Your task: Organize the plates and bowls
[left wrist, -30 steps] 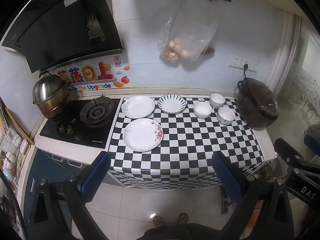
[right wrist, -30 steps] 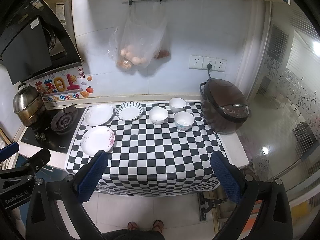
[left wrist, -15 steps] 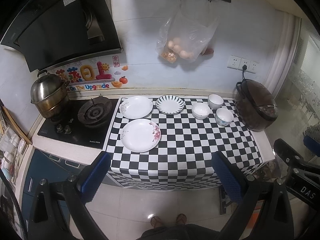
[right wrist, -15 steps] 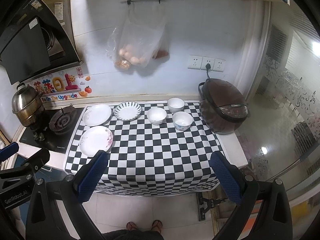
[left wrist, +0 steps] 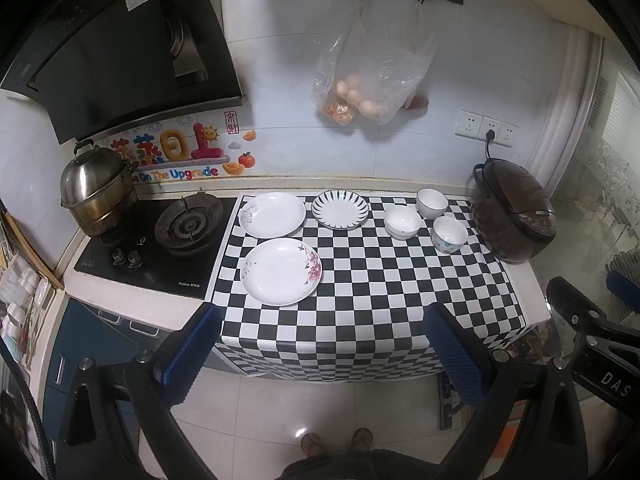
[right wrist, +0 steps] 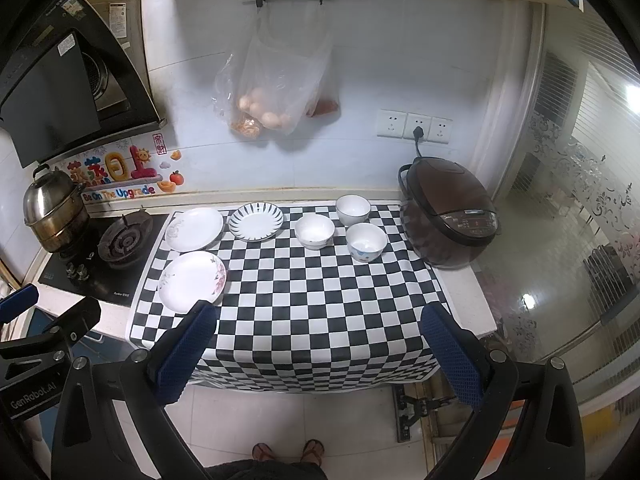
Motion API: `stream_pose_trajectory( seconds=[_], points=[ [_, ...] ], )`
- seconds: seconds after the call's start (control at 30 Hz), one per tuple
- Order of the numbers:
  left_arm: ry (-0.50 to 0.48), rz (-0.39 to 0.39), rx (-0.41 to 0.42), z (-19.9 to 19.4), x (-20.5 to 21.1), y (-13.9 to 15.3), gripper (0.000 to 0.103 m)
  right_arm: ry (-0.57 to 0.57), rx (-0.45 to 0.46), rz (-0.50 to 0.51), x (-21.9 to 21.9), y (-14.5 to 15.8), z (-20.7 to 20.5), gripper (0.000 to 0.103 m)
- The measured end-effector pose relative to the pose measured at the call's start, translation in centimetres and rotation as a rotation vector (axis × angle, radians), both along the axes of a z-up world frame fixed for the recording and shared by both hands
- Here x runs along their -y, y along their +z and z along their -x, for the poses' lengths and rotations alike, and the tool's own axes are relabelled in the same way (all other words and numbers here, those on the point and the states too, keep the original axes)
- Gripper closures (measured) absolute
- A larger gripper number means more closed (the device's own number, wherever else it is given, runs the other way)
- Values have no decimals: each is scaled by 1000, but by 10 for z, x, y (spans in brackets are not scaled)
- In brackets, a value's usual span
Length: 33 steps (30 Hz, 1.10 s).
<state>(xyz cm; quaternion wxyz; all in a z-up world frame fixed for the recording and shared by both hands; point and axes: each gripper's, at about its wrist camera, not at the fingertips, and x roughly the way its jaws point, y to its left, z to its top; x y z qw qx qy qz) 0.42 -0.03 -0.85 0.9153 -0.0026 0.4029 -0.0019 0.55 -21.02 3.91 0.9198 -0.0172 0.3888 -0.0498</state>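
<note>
On the checkered counter (left wrist: 360, 280) lie three plates: a flowered plate (left wrist: 280, 271) at the front left, a white plate (left wrist: 272, 215) behind it, and a blue-striped plate (left wrist: 340, 210) beside that. Three white bowls (left wrist: 402, 221) (left wrist: 431, 203) (left wrist: 450, 234) stand to the right. The same plates (right wrist: 191, 280) (right wrist: 194, 228) (right wrist: 256, 221) and bowls (right wrist: 314, 231) (right wrist: 352, 209) (right wrist: 366, 242) show in the right wrist view. My left gripper (left wrist: 324, 348) and right gripper (right wrist: 316, 352) are both open and empty, held high in front of the counter.
A gas stove (left wrist: 188, 224) with a steel pot (left wrist: 96, 192) is at the left. A brown rice cooker (left wrist: 512, 212) stands at the right end. A plastic bag of eggs (left wrist: 368, 80) hangs on the wall. The range hood (left wrist: 112, 48) overhangs the stove.
Both views have shifted slightly; the counter sits a little lower and more to the left in the frames. Plates and bowls have not moved.
</note>
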Motion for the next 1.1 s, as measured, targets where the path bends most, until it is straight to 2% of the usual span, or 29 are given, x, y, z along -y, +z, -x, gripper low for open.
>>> stream_pose_trajectory(
  seconds=[1.1],
  points=[
    [0, 2, -1, -4, -2, 3, 0, -3, -7, -7, -3, -2, -4, 0]
  ],
)
